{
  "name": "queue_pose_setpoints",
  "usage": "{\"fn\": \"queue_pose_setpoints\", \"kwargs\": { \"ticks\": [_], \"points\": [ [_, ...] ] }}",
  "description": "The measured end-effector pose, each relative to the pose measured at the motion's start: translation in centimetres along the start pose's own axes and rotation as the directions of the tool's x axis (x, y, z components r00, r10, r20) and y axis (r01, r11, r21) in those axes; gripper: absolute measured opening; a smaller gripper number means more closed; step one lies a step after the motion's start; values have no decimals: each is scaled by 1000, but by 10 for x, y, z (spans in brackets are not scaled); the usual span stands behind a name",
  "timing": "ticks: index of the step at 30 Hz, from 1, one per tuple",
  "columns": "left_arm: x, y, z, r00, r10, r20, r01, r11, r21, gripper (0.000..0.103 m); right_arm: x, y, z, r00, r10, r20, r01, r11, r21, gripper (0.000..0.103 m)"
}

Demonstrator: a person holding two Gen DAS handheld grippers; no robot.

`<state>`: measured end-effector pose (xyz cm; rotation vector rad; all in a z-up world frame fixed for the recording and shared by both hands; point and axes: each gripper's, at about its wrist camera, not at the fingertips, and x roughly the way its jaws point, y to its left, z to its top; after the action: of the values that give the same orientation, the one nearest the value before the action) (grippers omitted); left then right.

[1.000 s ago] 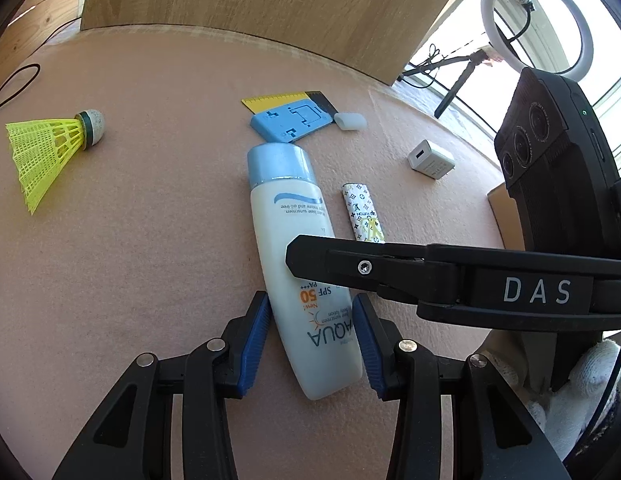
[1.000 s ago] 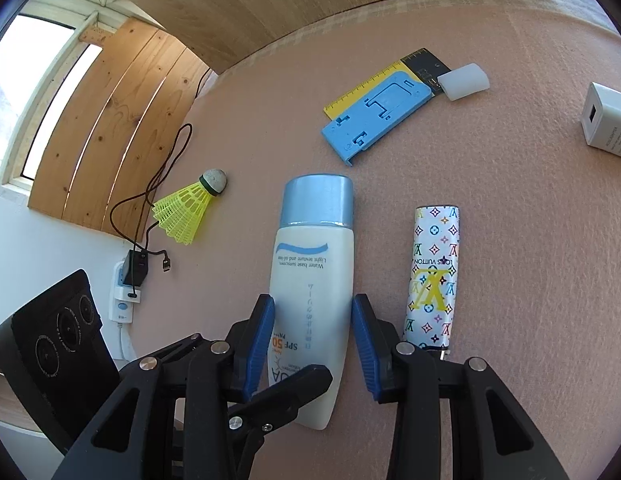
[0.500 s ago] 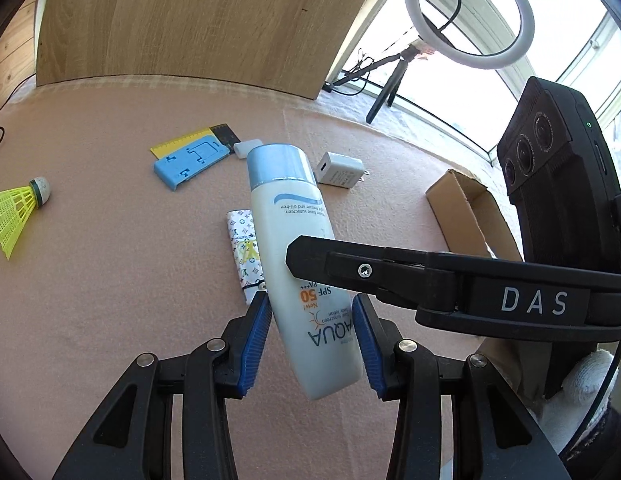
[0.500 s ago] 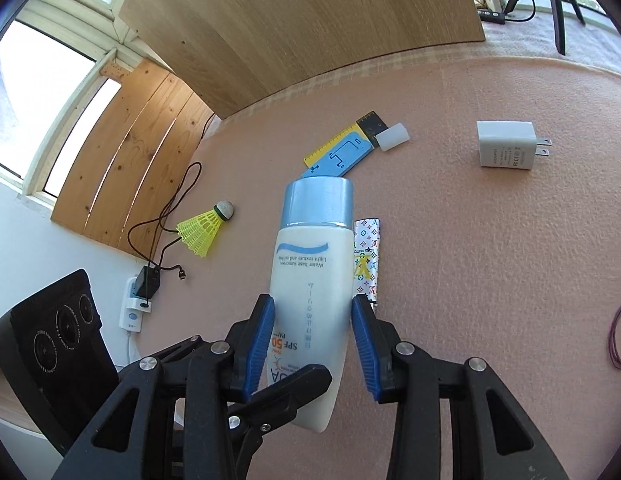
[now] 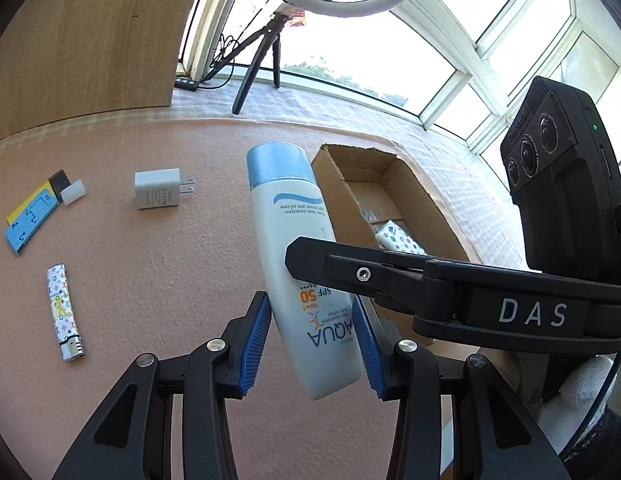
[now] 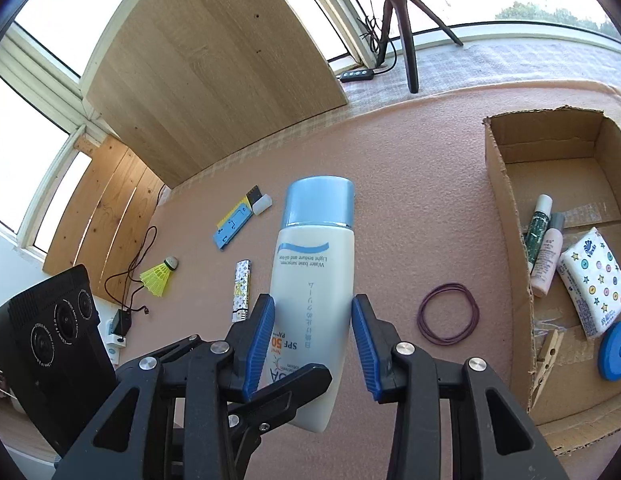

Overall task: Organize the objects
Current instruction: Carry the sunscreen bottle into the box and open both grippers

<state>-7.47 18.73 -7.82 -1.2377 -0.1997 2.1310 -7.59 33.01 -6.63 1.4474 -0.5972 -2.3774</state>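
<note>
Sunscreen bottle (image 6: 312,280) in both claws, cardboard box (image 6: 506,216) beside, rubber band (image 6: 447,314) between.

L gripper (image 5: 312,344) & R gripper (image 6: 312,344) both clamped on same sunscreen bottle (image 5: 294,256), blue pads (image 5: 256,344) pressing its lower sides; R's arm crosses L's front.

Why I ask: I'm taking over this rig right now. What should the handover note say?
Left tool and right tool: both shut on the white sunscreen bottle with a blue cap, held off the pink mat.
Done: the brown cardboard box holds a patterned tissue pack, two small bottles, a blue round lid and a wooden clothespin.
Left: box the sunscreen, then probably the white charger plug, patterned lighter, blue-and-yellow plastic piece, yellow shuttlecock and purple rubber band, all lying on the mat.
</note>
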Motion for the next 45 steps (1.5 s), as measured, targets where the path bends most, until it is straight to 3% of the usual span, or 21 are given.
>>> {"fn": "queue_pose_setpoints", "kwargs": {
  "ticks": [15,24,28,30,32,45],
  "points": [
    [65,-106,10,991,-116,-68,123,985,120,46,-72,-94,-6,988,-119,100,106,986,125,37],
    [99,-148,11,986,-129,-103,146,973,177,46,-94,-131,-9,979,-167,119,144,973,182,38],
    [105,-155,12,986,-120,-113,140,970,199,46,-97,-137,-11,976,-184,114,160,969,188,40],
    [106,-158,11,988,-89,-123,114,971,210,70,-97,-138,-11,975,-198,102,176,966,192,47],
    [108,-153,16,991,-73,-114,95,973,211,76,-99,-140,-12,969,-222,110,196,959,207,53],
    [90,-132,15,994,-43,-100,61,979,192,76,-104,-133,-15,961,-238,138,206,955,213,56]
  ]
}}
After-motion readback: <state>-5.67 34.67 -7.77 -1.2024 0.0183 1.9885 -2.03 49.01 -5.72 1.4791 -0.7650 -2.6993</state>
